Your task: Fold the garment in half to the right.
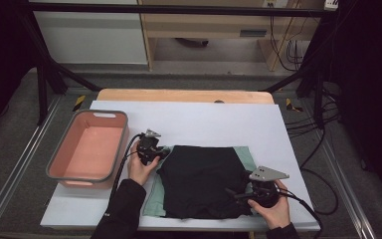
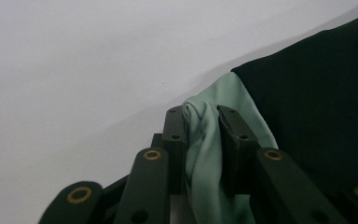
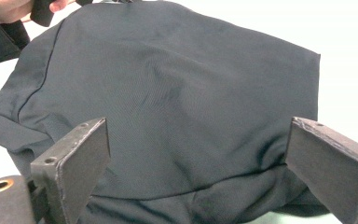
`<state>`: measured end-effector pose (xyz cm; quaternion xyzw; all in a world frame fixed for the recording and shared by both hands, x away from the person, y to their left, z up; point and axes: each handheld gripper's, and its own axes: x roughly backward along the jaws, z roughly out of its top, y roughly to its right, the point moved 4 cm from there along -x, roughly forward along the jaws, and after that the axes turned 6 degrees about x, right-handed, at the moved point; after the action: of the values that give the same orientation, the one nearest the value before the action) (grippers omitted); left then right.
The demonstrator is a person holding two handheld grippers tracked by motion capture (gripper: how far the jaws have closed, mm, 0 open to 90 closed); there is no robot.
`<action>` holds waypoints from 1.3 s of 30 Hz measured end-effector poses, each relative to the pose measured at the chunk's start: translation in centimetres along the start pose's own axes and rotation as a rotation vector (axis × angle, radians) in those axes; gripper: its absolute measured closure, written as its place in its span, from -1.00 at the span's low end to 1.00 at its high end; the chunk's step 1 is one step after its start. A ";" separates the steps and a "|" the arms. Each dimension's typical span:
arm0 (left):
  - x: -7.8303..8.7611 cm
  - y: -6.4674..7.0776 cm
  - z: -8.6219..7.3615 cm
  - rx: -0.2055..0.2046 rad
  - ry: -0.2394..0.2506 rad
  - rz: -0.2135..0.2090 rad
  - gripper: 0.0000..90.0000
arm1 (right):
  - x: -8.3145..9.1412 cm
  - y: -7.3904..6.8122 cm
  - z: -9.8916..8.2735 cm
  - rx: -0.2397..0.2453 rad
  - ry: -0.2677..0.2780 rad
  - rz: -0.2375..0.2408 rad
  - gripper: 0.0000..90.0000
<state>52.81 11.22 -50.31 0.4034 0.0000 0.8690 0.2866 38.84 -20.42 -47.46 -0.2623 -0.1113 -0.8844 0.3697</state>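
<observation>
Green cloth (image 1: 155, 195) mostly under black garment (image 1: 201, 181)

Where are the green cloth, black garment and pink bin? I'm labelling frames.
green cloth (image 2: 205, 140), left gripper view, pinched fold
black garment (image 1: 201, 179), high view, middle
pink bin (image 1: 110, 114), high view, far rim

Plain black garment (image 1: 202, 180) over a pale green cloth (image 1: 154, 196); salmon-pink, grey-rimmed tub (image 1: 87, 148); white worktop (image 1: 204, 124).

A white-topped table (image 1: 194, 117) bears a pink tub (image 1: 88, 148) and green cloth (image 1: 153, 199).
</observation>
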 end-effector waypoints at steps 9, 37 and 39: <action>-0.1 0.0 -0.1 -0.025 0.001 0.008 0.69 | -0.6 -0.9 0.4 0.010 -0.020 0.011 -0.90; -0.1 0.1 -0.3 -0.067 0.022 0.005 0.69 | -3.8 -4.8 2.9 0.012 0.009 0.073 -0.92; -0.1 0.1 -0.3 -0.069 0.022 0.005 0.69 | -4.0 -5.2 3.0 0.023 0.008 0.075 -0.93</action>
<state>52.61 11.19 -50.61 0.3836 -0.0275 0.8736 0.2982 38.65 -13.25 -47.16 -0.2583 -0.1100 -0.8696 0.4062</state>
